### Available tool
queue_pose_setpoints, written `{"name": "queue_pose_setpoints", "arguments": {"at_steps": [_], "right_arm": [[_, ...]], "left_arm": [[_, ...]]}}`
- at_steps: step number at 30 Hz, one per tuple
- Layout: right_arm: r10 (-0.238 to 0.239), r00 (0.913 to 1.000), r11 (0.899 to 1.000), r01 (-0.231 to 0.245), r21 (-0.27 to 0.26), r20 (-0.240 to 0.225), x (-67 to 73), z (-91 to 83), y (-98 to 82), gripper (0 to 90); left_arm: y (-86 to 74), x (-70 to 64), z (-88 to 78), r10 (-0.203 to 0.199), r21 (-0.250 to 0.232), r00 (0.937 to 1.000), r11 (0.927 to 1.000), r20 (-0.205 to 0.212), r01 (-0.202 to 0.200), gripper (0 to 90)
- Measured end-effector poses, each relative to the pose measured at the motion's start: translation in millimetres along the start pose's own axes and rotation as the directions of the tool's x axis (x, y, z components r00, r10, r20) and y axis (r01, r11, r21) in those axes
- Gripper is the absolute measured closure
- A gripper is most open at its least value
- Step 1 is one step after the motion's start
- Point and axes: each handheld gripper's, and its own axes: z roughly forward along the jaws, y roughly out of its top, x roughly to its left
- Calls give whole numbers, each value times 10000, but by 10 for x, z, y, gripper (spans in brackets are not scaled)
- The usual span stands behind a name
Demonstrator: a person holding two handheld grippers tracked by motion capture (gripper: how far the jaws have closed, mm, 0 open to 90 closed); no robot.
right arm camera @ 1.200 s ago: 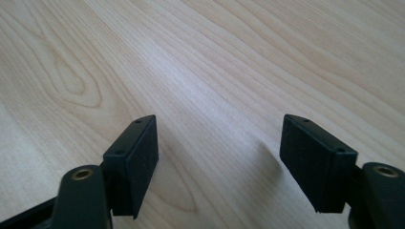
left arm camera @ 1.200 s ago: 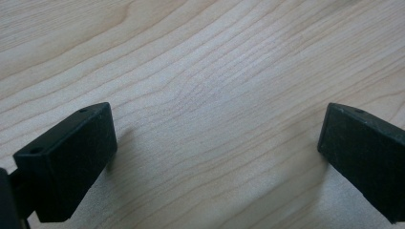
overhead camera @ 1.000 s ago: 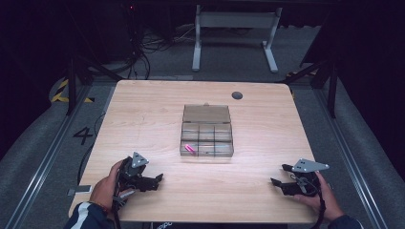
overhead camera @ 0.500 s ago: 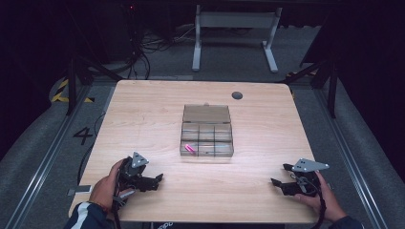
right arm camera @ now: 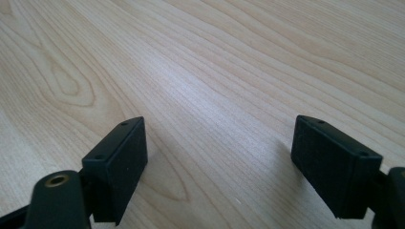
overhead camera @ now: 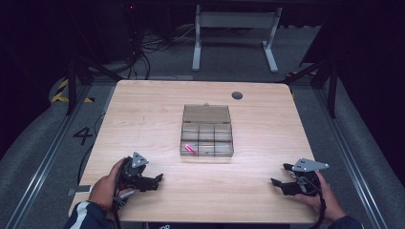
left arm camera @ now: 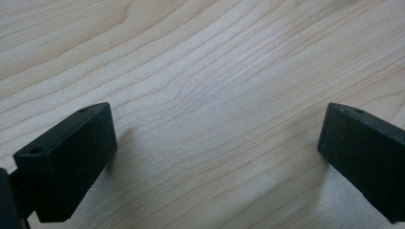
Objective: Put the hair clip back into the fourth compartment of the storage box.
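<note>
A clear compartment box (overhead camera: 207, 138) sits at the middle of the wooden table (overhead camera: 143, 114), its lid (overhead camera: 206, 113) folded back. A small pink object (overhead camera: 189, 149) lies in its front left compartment. My left gripper (overhead camera: 157, 181) rests near the front left edge, held in a hand, jaws pointing right. In the left gripper view that gripper (left arm camera: 217, 157) is open over bare wood. My right gripper (overhead camera: 279, 174) rests near the front right edge, pointing left. Its jaws have just been opening, and in the right gripper view the right gripper (right arm camera: 219, 162) stands wide with nothing between the pads.
A dark round grommet (overhead camera: 237, 95) sits in the tabletop behind the box. Beyond the table stand a white desk frame (overhead camera: 234, 38) and cables on the dark floor. Bare wood lies between each gripper and the box.
</note>
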Motion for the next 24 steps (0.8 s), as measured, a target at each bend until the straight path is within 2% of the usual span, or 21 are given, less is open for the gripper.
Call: {"name": "queue_pose_setpoints", "arguments": {"at_steps": [24], "right_arm": [[25,10000,10000,-25,65,10,-13,21,16,164]], "left_arm": [[0,0,0,-3,-3,10000,10000,0,3,1]]}}
